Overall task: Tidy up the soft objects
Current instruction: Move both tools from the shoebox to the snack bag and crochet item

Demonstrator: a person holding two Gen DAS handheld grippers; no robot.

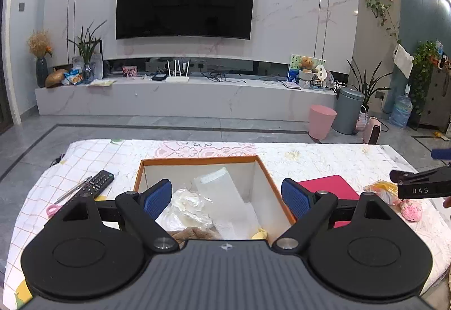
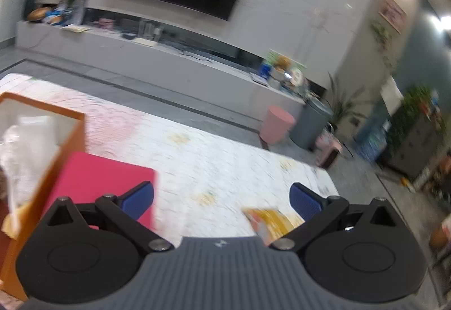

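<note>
On the side of the right gripper (image 1: 422, 183), seen at the edge of the left wrist view, the letters "DAS" are read; no other writing is legible. Above the orange-rimmed box (image 1: 260, 166) the left gripper (image 1: 227, 197) is held level with jaws spread wide and empty, over white soft items (image 1: 194, 205) lying inside; the right gripper is tilted, jaws likewise apart and empty, above a yellow packet (image 2: 270, 218) on the cloth-covered table (image 2: 197, 152). Right wrist view is motion-blurred; a pink plush (image 1: 411, 210) beside the packet is partly hidden.
</note>
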